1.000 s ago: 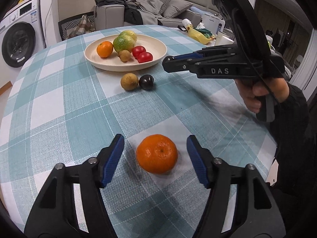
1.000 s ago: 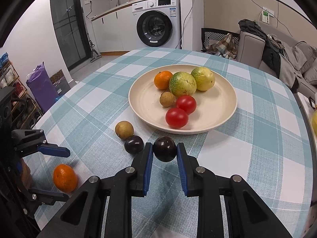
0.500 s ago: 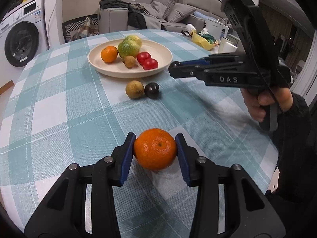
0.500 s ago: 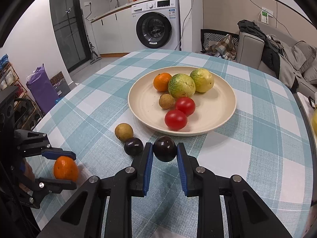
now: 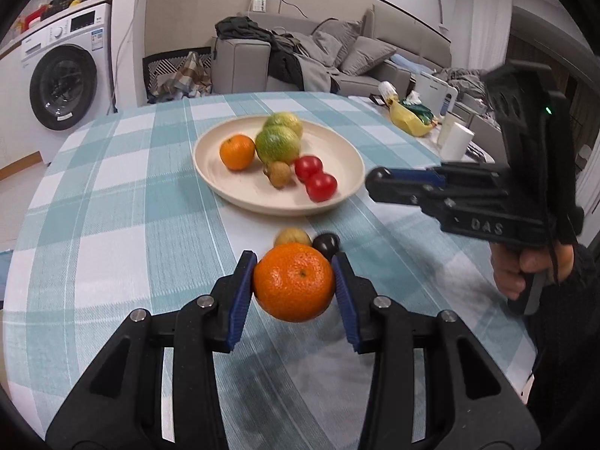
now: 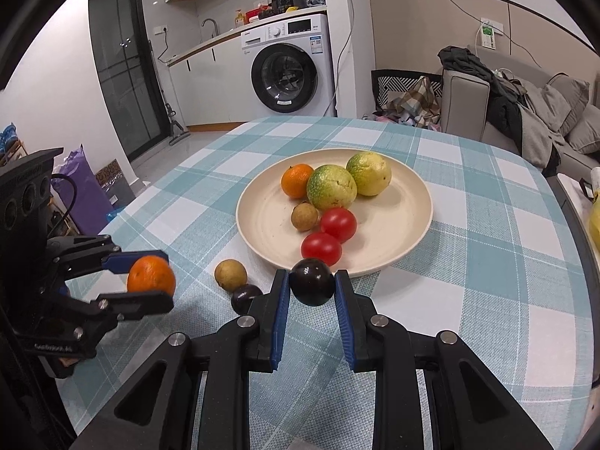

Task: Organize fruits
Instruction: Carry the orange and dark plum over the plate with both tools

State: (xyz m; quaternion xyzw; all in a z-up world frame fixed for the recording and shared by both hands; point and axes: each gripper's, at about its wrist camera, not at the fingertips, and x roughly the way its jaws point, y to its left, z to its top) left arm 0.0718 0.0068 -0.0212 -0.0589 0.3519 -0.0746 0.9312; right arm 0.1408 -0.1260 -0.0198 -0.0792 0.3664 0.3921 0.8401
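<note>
Since a second ago the left claw has closed on the mandarin and raised it off the surface. The right claw pinches a dark plum beside the plate. Carry both level, releasing low over bare plate.

Two wrist fisheyes, close above the table, angled down (both sharing the plate), each glimpsing the other's gripper

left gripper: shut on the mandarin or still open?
Shut on it. The left gripper has just been closing, and both blue pads press the sides of the mandarin; the right wrist view shows the mandarin between them.
</note>
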